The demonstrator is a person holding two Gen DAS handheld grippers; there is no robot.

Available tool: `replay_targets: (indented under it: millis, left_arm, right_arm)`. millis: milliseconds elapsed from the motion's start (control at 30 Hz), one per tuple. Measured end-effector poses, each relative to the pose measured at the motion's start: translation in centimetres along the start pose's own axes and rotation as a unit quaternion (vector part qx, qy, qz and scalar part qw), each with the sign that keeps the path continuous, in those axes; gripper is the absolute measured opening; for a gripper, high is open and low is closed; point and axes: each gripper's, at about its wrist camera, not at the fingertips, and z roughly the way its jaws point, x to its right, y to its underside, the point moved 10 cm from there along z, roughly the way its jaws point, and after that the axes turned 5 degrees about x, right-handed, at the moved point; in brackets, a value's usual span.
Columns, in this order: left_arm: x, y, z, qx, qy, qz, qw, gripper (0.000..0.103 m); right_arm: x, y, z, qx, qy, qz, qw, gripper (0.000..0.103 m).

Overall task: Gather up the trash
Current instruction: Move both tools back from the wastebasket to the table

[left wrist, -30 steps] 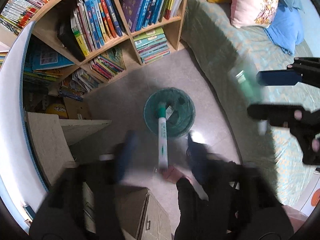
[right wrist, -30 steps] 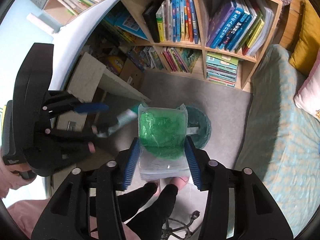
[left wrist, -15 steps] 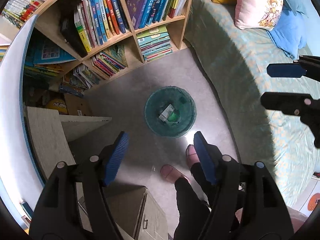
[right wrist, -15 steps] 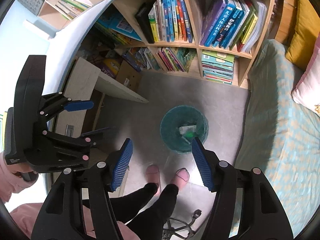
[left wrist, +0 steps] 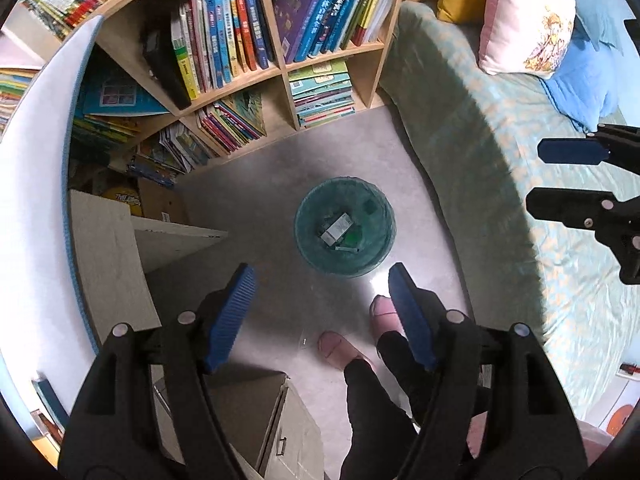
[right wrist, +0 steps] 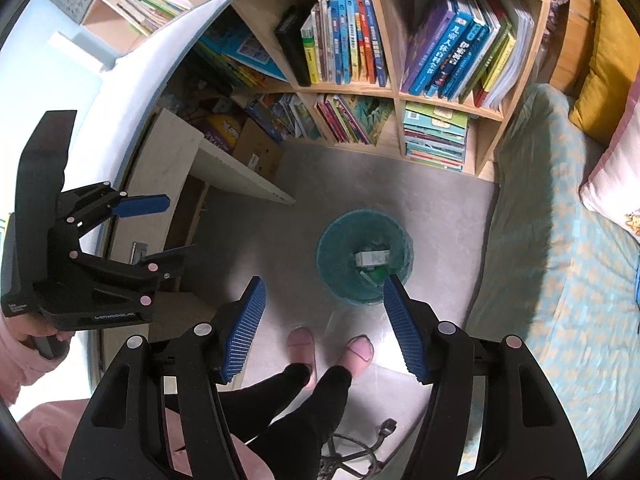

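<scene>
On floor between bookshelf (left wrist: 256, 60) and bed (left wrist: 500, 184), green trash bin (left wrist: 310, 254) holds discarded wrappers (left wrist: 338, 228). Left hand-held gripper (left wrist: 320, 314) and right hand-held gripper (right wrist: 324, 328) above it, jaws apart, gripping nothing; left jaws just widened.

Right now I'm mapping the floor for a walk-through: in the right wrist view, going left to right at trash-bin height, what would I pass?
Left gripper → white cabinet panel → bare grey floor → green trash bin → bed with teal cover.
</scene>
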Motion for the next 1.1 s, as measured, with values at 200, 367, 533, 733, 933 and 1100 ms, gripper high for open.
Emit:
replay_targets:
  millis: [200, 367, 533, 733, 933, 1100]
  left_arm:
    - [-2.0, 0.9, -2.1, 0.016, -0.011, -0.032, 0.9993, 0.072]
    - [-4.7, 2.1, -4.6, 0.035, -0.030, -0.063, 0.9970, 0.074]
    - [-7.3, 3.0, -6.9, 0.054, -0.048, -0.096, 0.9928, 0.084]
    - [-9.9, 3.9, -10.0, 0.086, -0.047, -0.146, 0.9843, 0.087]
    - [-12.7, 6.0, -12.3, 0.106, -0.067, -0.188, 0.9741, 0.091]
    - [-15.7, 8.8, -13.2, 0.107, -0.088, -0.231, 0.9629, 0.092]
  right_arm:
    - [-2.8, -1.2, -0.5, 0.009, -0.009, -0.041, 0.999, 0.063]
    - [-5.6, -2.4, -0.7, 0.019, -0.019, -0.079, 0.996, 0.063]
    - [-9.1, -3.9, -1.0, 0.031, -0.029, -0.118, 0.992, 0.063]
    - [-13.1, -5.1, -1.2, 0.039, -0.041, -0.160, 0.985, 0.066]
    - [-17.0, -5.7, -0.8, 0.035, -0.054, -0.202, 0.977, 0.067]
    - [-20.6, -6.0, 0.1, 0.026, -0.070, -0.243, 0.967, 0.067]
